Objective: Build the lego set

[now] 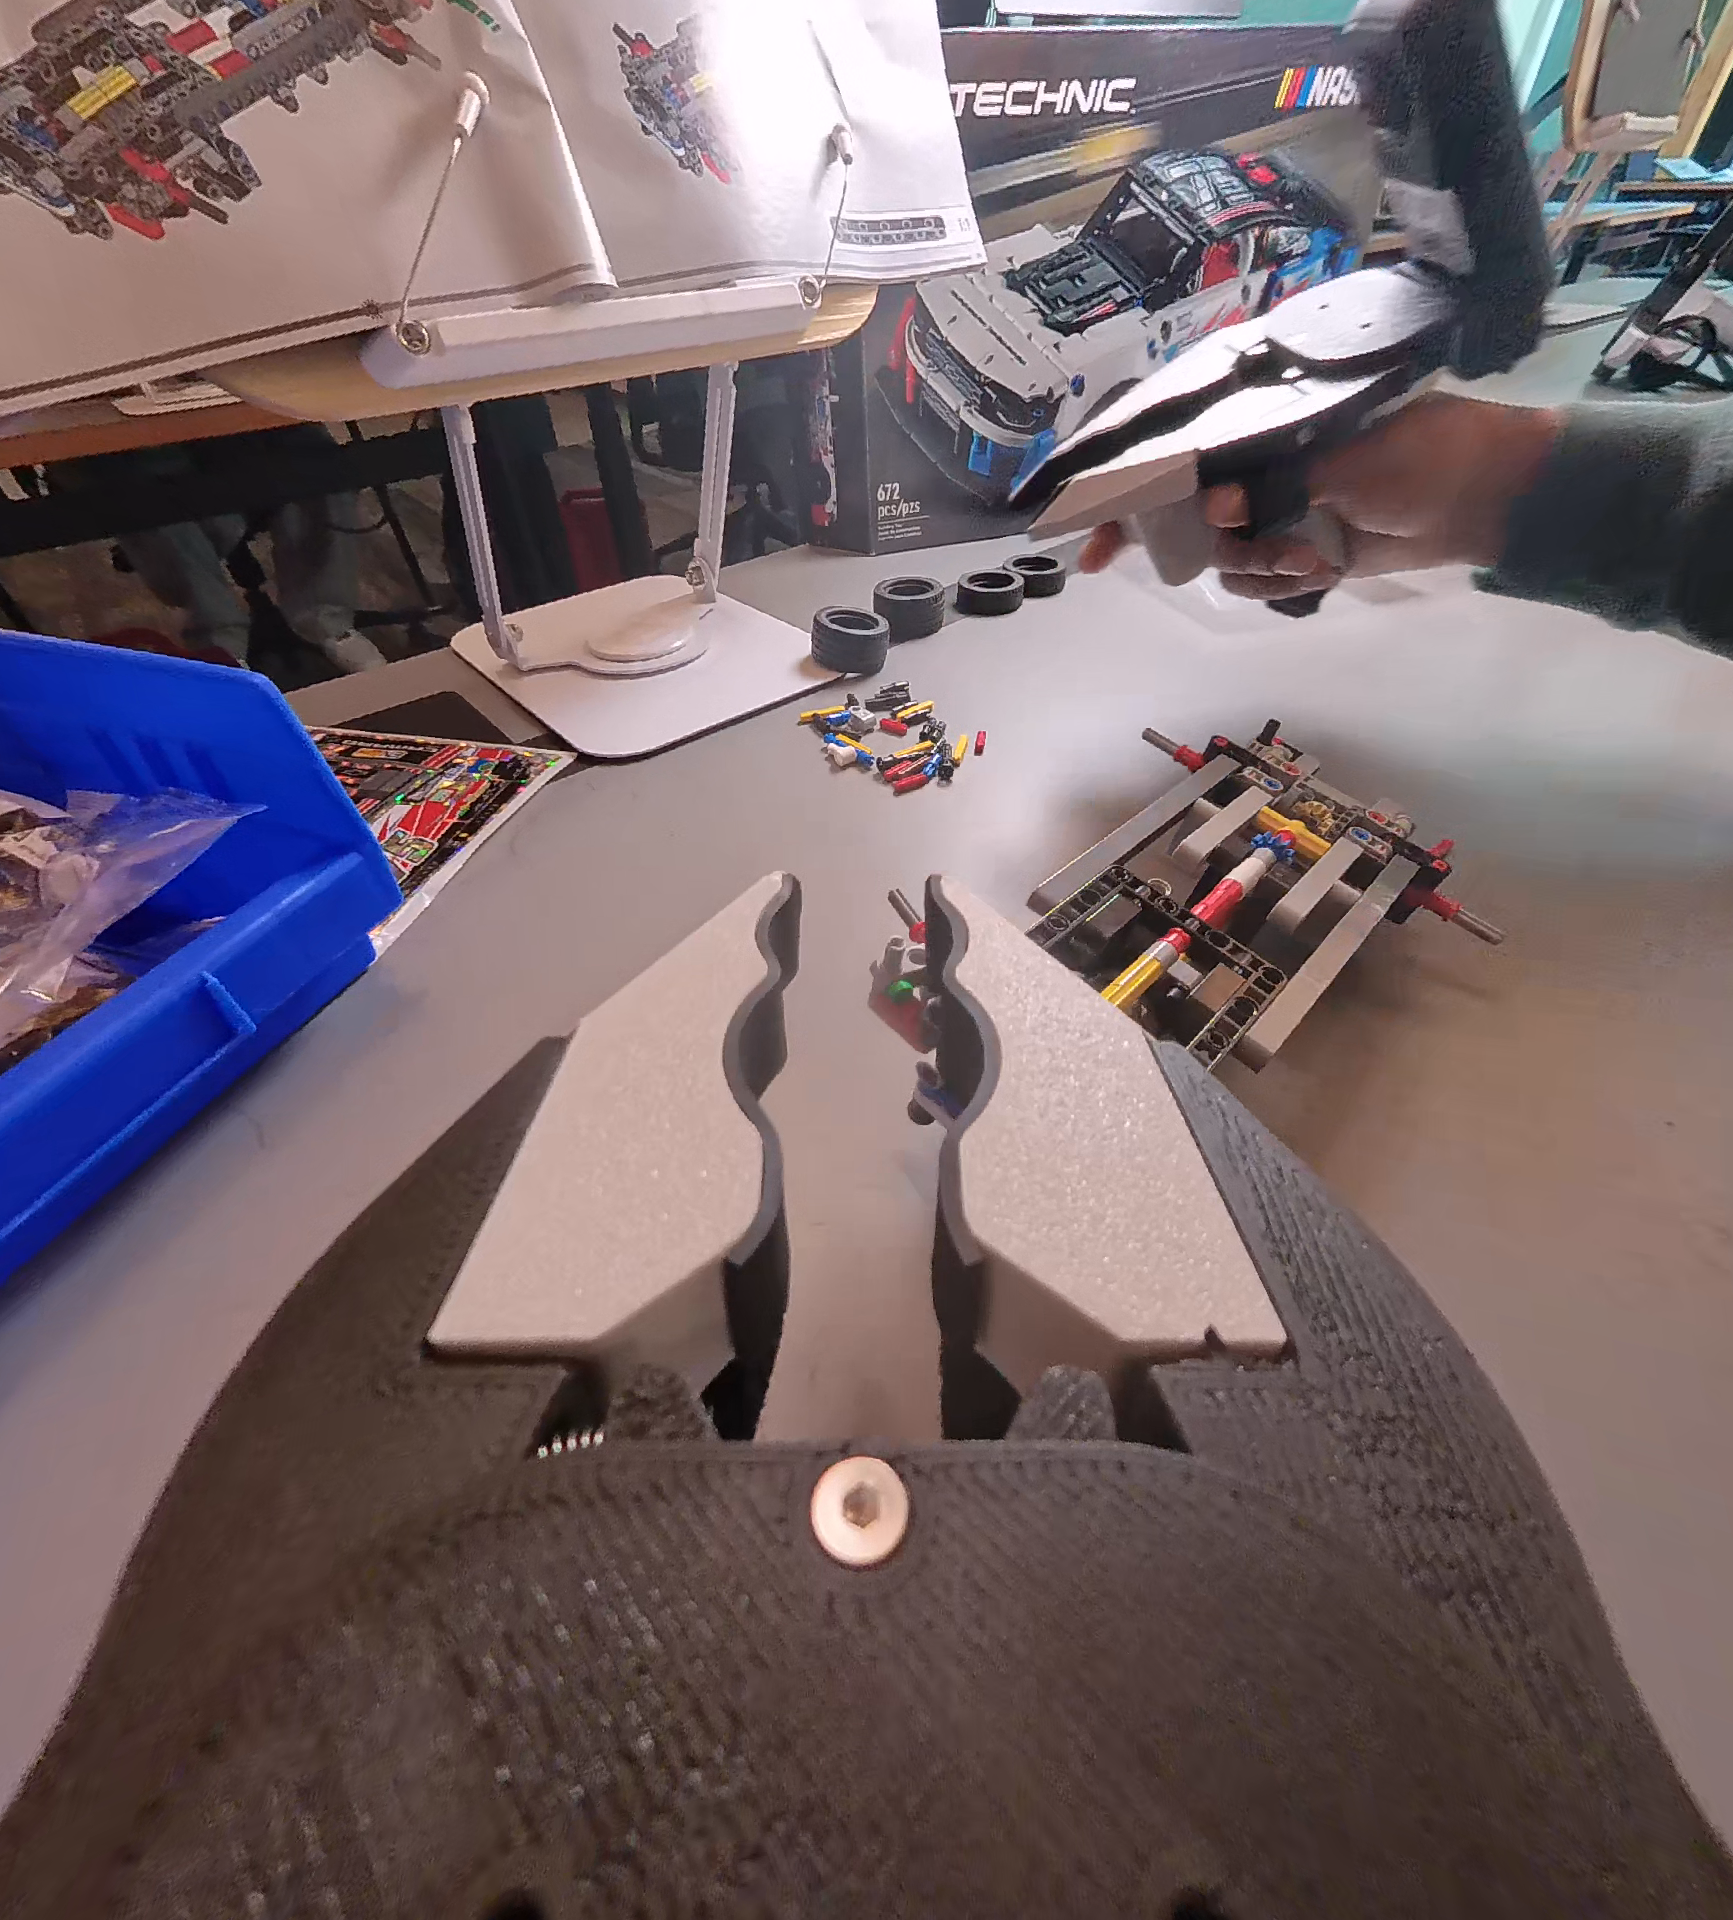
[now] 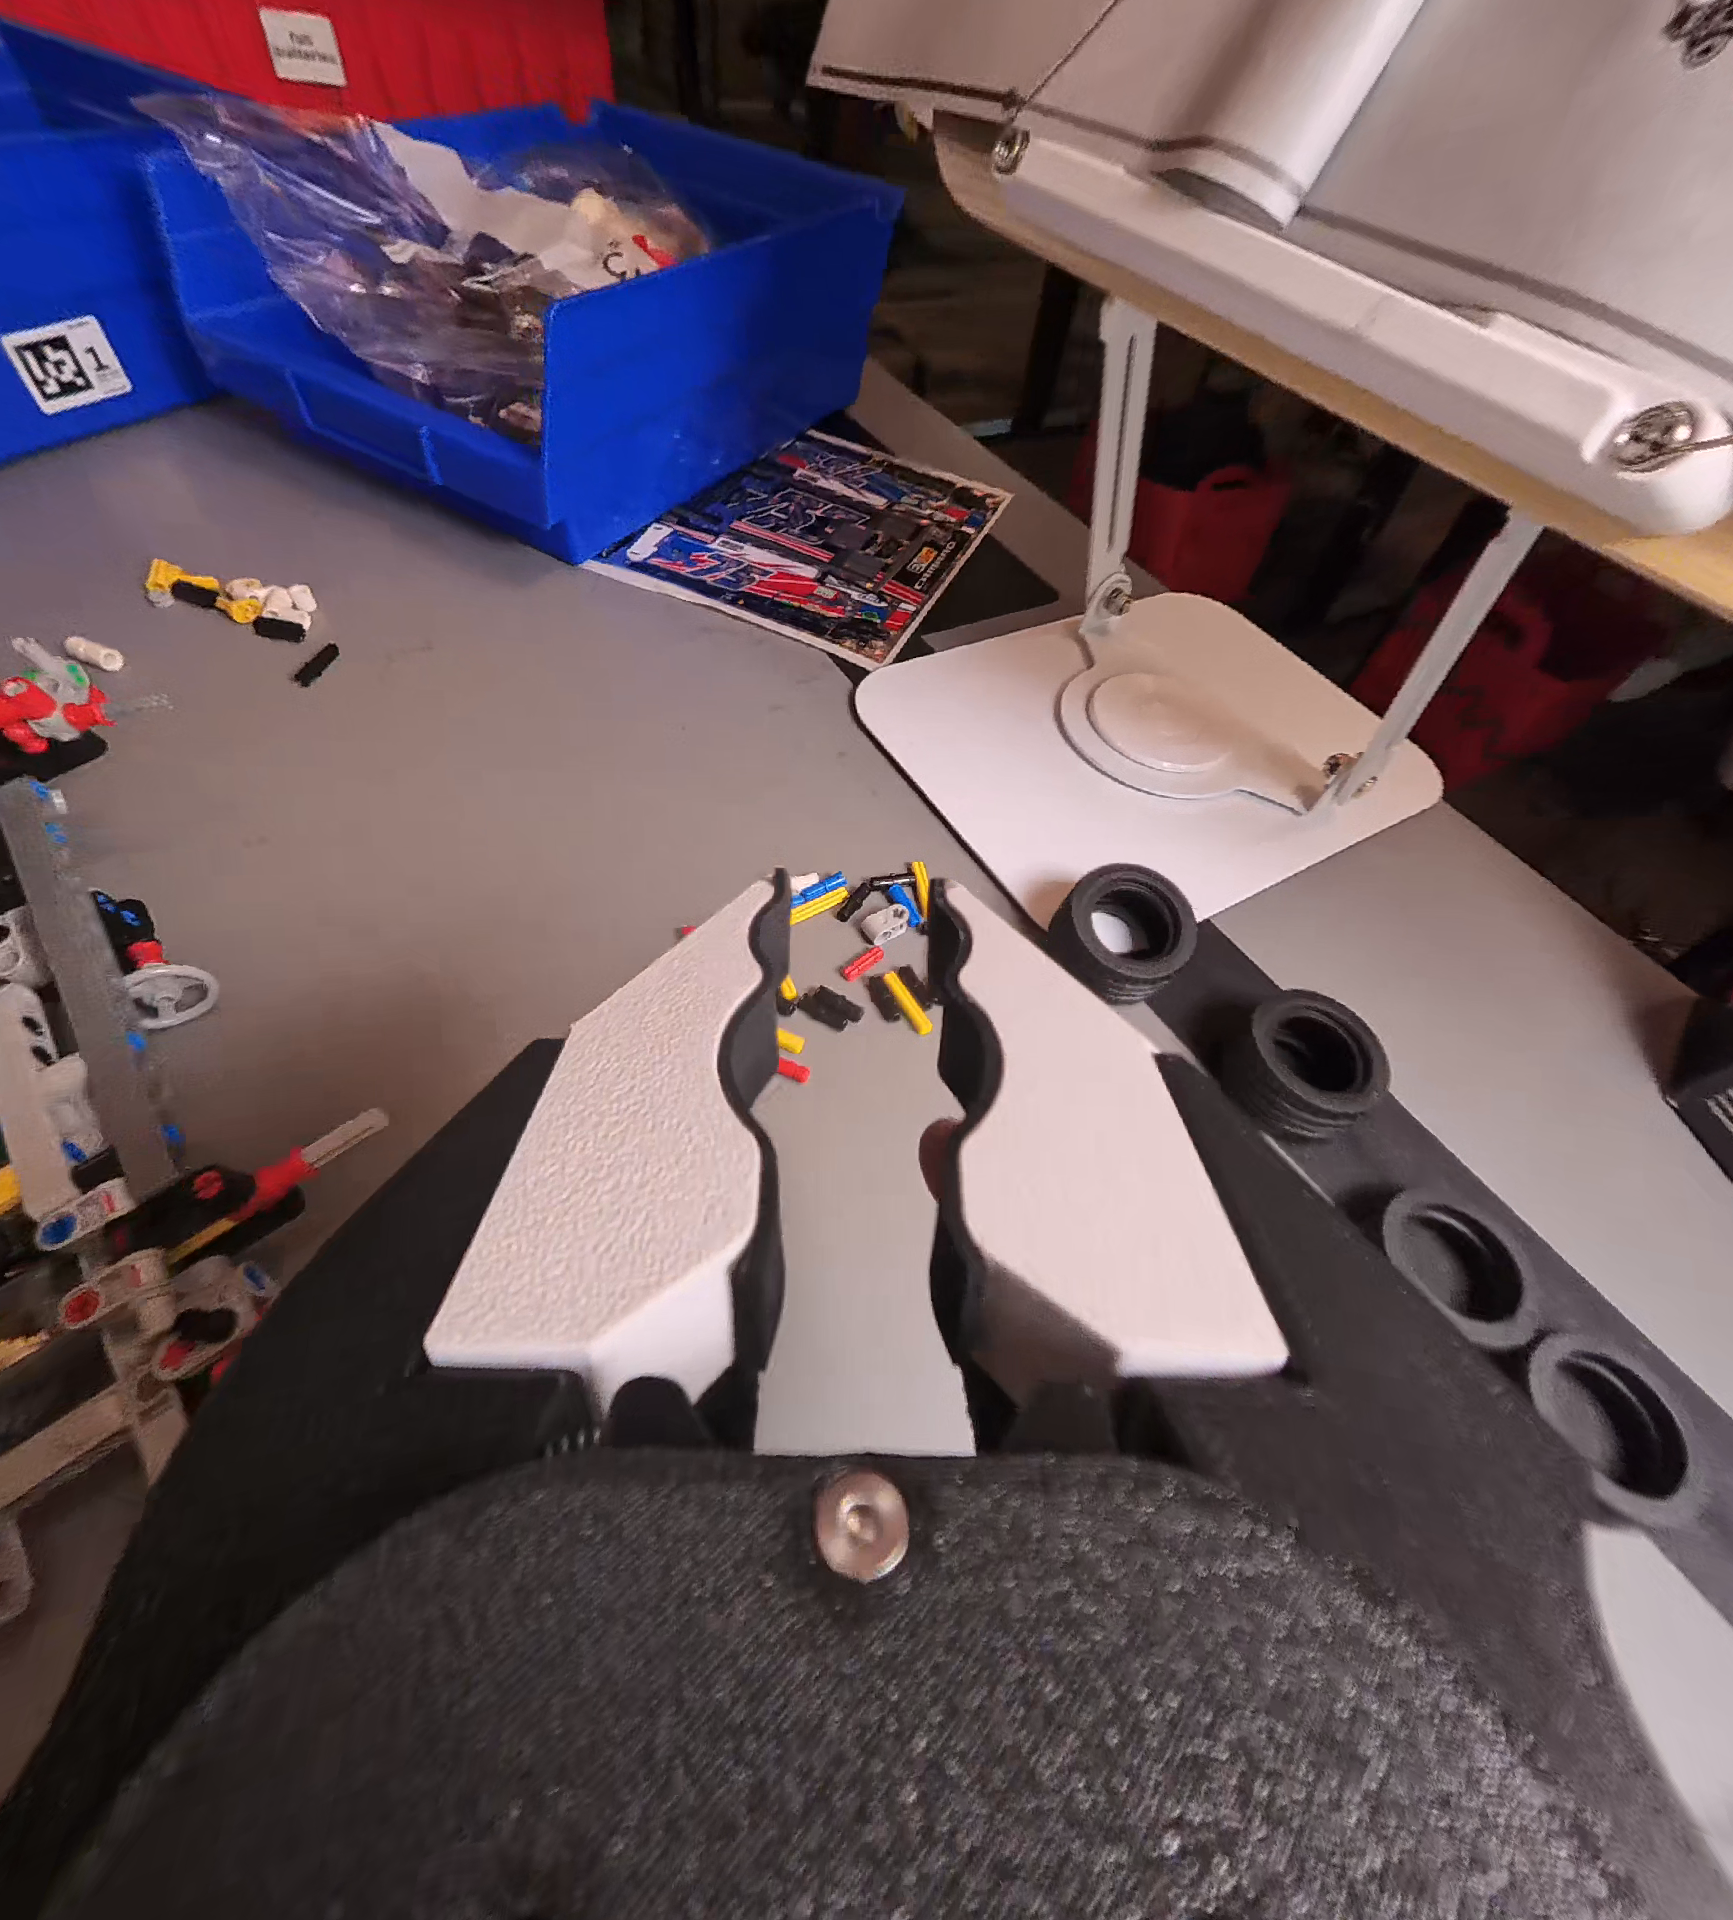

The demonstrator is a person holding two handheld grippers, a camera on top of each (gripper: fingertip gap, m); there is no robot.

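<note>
My left gripper [image 1: 862,904] is open and empty, low over the grey table. A small red, green and grey sub-assembly [image 1: 898,987] lies under it, partly hidden by the right finger. The half-built chassis [image 1: 1257,904] lies just to the right, and also shows at the left of the right wrist view [image 2: 31,1039]. My right gripper [image 2: 857,904] is open and empty above a scatter of small pins [image 2: 862,966]. In the left wrist view a hand holds it [image 1: 1038,509] in the air over the far table, beyond the pins [image 1: 893,738].
Several black tyres [image 2: 1314,1060] stand in a row right of the pins. A white book stand [image 2: 1153,748] holds the open instructions. A blue bin [image 2: 633,395] with part bags, a sticker sheet [image 2: 820,540], a second small pile [image 2: 238,603] and the set box [image 1: 1101,260] surround the workspace. The gap from one gripper's tips to the other's is roughly 25 cm.
</note>
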